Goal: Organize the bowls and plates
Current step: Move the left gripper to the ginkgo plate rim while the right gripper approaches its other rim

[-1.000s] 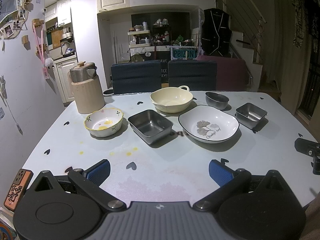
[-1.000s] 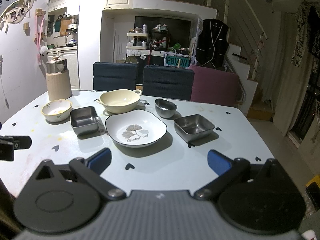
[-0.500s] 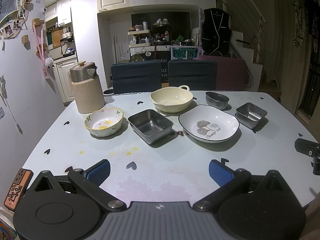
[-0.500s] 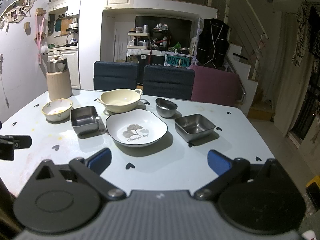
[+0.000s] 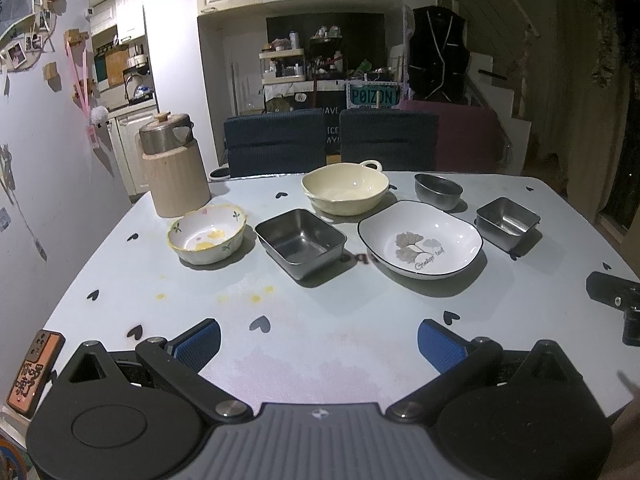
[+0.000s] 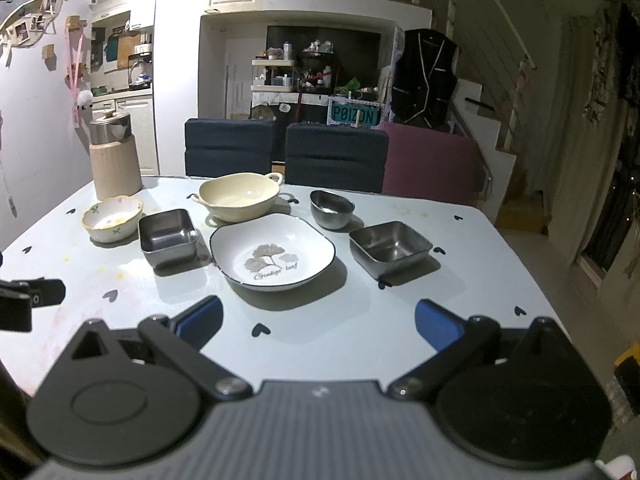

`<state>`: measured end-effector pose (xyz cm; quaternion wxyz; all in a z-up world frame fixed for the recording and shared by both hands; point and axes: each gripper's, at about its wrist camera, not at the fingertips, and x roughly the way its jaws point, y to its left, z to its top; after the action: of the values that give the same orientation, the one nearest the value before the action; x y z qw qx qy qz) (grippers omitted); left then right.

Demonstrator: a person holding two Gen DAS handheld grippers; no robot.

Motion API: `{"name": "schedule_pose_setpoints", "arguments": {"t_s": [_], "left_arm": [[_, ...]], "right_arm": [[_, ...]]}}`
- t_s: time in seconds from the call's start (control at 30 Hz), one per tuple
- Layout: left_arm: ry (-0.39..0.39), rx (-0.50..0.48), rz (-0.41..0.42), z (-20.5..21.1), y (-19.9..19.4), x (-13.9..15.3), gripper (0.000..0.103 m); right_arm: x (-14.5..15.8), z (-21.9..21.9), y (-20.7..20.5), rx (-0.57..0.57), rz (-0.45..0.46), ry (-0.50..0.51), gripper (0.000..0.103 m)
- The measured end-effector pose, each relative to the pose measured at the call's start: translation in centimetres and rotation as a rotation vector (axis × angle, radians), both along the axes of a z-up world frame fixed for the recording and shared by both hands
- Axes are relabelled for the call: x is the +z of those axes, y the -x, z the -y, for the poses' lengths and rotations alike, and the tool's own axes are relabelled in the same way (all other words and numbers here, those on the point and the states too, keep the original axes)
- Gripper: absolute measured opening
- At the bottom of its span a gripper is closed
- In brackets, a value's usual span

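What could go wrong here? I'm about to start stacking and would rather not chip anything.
The white leaf plate sits close against the cream handled bowl, so lifting either may knock the other. The steel square dish may slip between the open fingers of the right hand-held gripper.

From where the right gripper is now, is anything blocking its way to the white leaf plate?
Nothing visible does. The right gripper is open, and only bare table lies between it and the white leaf plate. The steel tray sits off to the plate's right.
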<state>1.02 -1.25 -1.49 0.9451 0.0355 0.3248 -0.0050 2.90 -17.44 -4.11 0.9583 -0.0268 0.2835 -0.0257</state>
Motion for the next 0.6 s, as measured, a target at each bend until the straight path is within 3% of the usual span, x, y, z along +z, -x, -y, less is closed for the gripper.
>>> {"name": "schedule_pose_setpoints", "arguments": {"t_s": [0.2,0.6], "left_arm": [[0.028,0.007,-0.037,0.4,-2.3,0.1,0.103],[0.113,0.068,-0.010,1.8,-9.3,0.9,0.103]], "right_arm": [[0.7,0.5,-1.9,0.024,-0.013,0.019,0.103],[2.5,2.9,-10.8,0.054,0.115,-0.019,0.103]]}}
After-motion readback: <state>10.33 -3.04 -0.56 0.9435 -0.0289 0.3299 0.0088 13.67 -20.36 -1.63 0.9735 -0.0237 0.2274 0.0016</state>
